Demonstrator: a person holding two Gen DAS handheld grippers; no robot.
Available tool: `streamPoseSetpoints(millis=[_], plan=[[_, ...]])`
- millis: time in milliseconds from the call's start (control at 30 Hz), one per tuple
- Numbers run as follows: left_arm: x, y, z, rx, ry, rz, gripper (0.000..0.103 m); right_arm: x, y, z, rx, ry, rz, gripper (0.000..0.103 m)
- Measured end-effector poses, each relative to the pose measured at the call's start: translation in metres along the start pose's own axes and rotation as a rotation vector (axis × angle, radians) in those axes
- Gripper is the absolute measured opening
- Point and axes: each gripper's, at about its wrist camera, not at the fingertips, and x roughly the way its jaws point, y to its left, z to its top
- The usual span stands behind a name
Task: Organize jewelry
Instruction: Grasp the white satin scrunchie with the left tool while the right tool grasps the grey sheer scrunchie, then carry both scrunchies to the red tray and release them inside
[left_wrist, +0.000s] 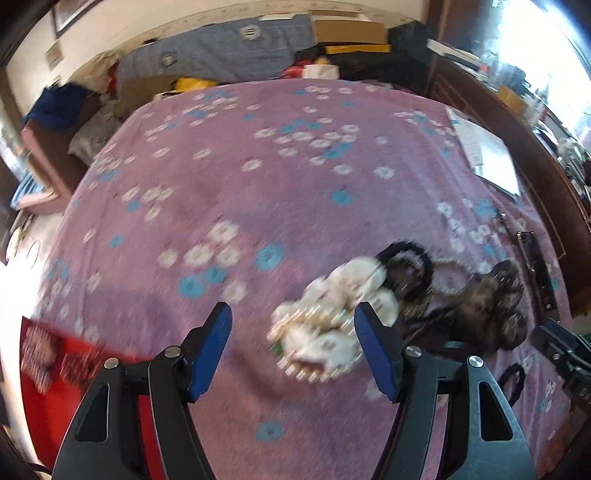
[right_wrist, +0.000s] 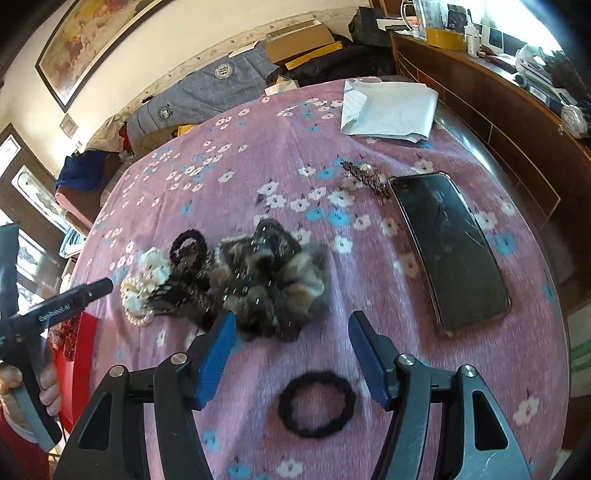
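On the pink flowered bedspread (left_wrist: 229, 192) lies a pile of hair ornaments. A white flower piece with pearls (left_wrist: 332, 325) sits between the blue pads of my left gripper (left_wrist: 293, 321), close to the right pad; the jaws stand open and do not press on it. Beside it are a small black hair tie (left_wrist: 406, 266) and a dark furry scrunchie (left_wrist: 495, 299). My right gripper (right_wrist: 291, 320) is open just in front of the furry scrunchie (right_wrist: 269, 277). A loose black hair tie (right_wrist: 316, 402) lies on the cloth below its fingers. The white flower piece (right_wrist: 147, 280) is left of the scrunchie.
A black phone (right_wrist: 450, 247) lies right of the pile, with a small dark brooch or chain (right_wrist: 365, 177) and white papers (right_wrist: 388, 110) beyond. A red object (left_wrist: 74, 362) is at the left edge. Clutter and boxes (left_wrist: 351, 29) line the far wall; a wooden cabinet (right_wrist: 498, 110) stands right.
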Motion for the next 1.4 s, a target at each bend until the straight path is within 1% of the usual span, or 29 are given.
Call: streamPoseSetpoints(millis=[33, 133, 233, 333, 367, 400, 467, 533, 567, 600, 633, 667, 733, 867, 900, 967, 1167, 1300, 1400], plan=[[0.007, -0.005, 0.005, 0.016, 0.014, -0.014, 0.068, 0.003, 0.0, 0.002, -0.001, 0.001, -0.001, 0.068], [0.029, -0.015, 0.017, 0.048, 0.049, -0.027, 0.068, 0.014, 0.004, 0.009, -0.008, 0.012, 0.0, 0.068], [0.046, -0.021, 0.025, 0.059, 0.079, -0.05, 0.068, 0.022, 0.006, 0.013, -0.019, 0.019, -0.01, 0.068], [0.055, -0.028, 0.028, 0.081, 0.097, -0.039, 0.067, 0.03, 0.008, 0.015, -0.024, 0.025, -0.018, 0.068], [0.058, -0.031, 0.028, 0.093, 0.103, -0.029, 0.06, 0.032, 0.008, 0.015, -0.024, 0.026, -0.02, 0.068], [0.06, -0.034, 0.026, 0.106, 0.108, -0.022, 0.038, 0.035, 0.008, 0.016, -0.024, 0.029, -0.023, 0.068], [0.065, -0.04, 0.023, 0.133, 0.145, 0.001, 0.009, 0.038, 0.008, 0.017, -0.024, 0.028, -0.032, 0.068], [0.062, -0.042, 0.021, 0.139, 0.134, 0.014, 0.009, 0.04, 0.01, 0.018, -0.029, 0.026, -0.034, 0.067], [0.058, -0.042, 0.021, 0.13, 0.128, 0.008, 0.008, 0.041, 0.011, 0.018, -0.034, 0.026, -0.034, 0.064], [0.055, -0.041, 0.021, 0.119, 0.125, -0.004, 0.008, 0.041, 0.013, 0.019, -0.043, 0.028, -0.033, 0.048], [0.05, -0.038, 0.021, 0.104, 0.121, -0.023, 0.008, 0.043, 0.014, 0.019, -0.049, 0.037, -0.029, 0.029], [0.044, -0.035, 0.021, 0.088, 0.117, -0.043, 0.008, 0.044, 0.015, 0.019, -0.05, 0.044, -0.023, 0.023], [0.03, -0.03, 0.02, 0.066, 0.105, -0.073, 0.008, 0.039, 0.015, 0.019, -0.041, 0.037, -0.013, 0.014], [-0.008, -0.022, 0.016, 0.035, 0.058, -0.119, 0.008, 0.021, 0.014, 0.017, -0.019, 0.01, 0.016, 0.008], [-0.019, -0.02, 0.014, 0.028, 0.044, -0.134, 0.008, 0.015, 0.015, 0.017, -0.018, 0.001, 0.02, 0.003], [-0.041, -0.015, 0.009, 0.014, 0.012, -0.165, 0.008, 0.001, 0.016, 0.014, -0.019, -0.02, 0.031, 0.003], [-0.102, -0.003, -0.013, -0.029, -0.072, -0.221, 0.008, -0.03, 0.021, 0.005, -0.034, -0.059, 0.046, 0.003], [-0.127, 0.008, -0.032, -0.07, -0.092, -0.243, 0.008, -0.039, 0.021, -0.004, -0.041, -0.058, 0.049, 0.003], [-0.139, 0.019, -0.053, -0.094, -0.104, -0.231, 0.008, -0.052, 0.024, -0.012, -0.051, -0.065, 0.079, 0.003]])
